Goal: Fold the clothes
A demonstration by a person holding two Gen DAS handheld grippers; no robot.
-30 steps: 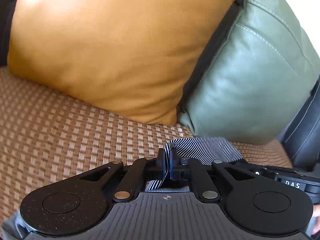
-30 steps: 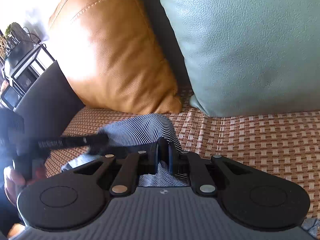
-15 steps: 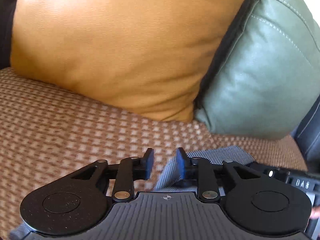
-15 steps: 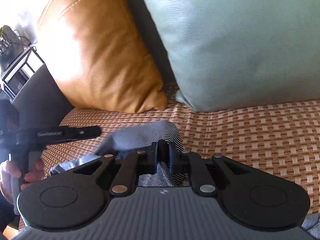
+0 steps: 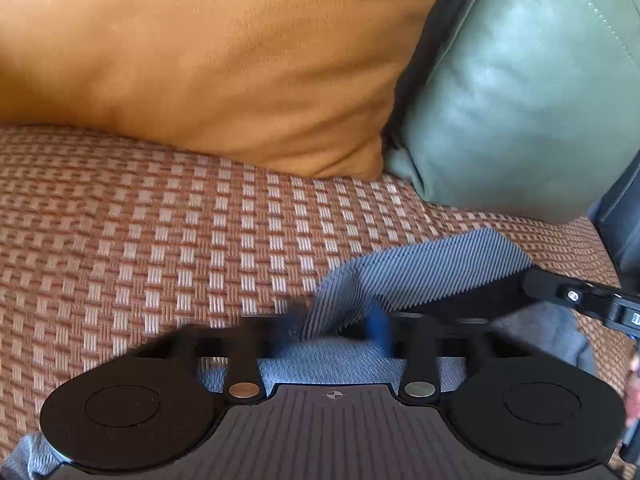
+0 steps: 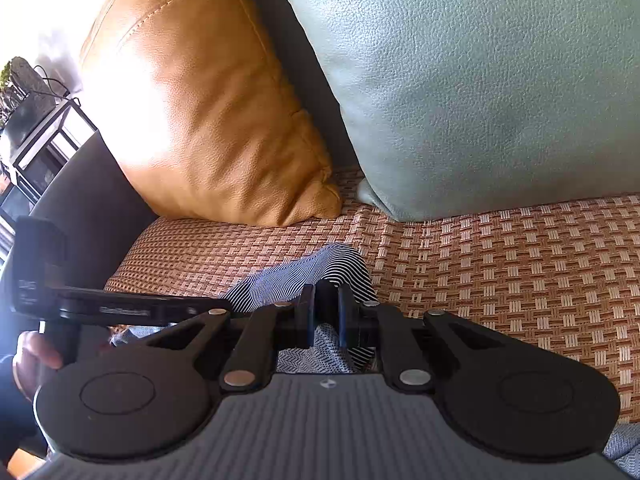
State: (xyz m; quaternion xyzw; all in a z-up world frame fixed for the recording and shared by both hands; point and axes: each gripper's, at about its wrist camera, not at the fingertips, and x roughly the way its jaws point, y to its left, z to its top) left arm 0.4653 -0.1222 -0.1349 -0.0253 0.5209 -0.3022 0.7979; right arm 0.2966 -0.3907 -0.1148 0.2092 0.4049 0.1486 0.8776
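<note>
A striped blue-and-white garment (image 5: 432,272) lies on the woven seat cover (image 5: 160,240), its top fold raised in a low hump. My left gripper (image 5: 336,324) is blurred and open, its jaws wide apart, with the striped fold loose between them. In the right wrist view the same garment (image 6: 296,276) runs up into my right gripper (image 6: 325,312), which is shut on a fold of it close above the seat. The left gripper's tip (image 6: 224,304) reaches in from the left beside it. The right gripper's body (image 5: 580,300) shows at the right edge of the left wrist view.
An orange leather cushion (image 6: 200,120) and a green leather cushion (image 6: 480,80) lean against the sofa back just behind the garment. A dark armrest (image 6: 88,200) bounds the seat on the left, with a metal shelf (image 6: 36,128) beyond. A person's hand (image 6: 36,356) holds the left gripper.
The left gripper's jaws have opened and let go of the striped fold, and it has sunk toward the seat. The right gripper keeps its hold; the fold lies lower.
</note>
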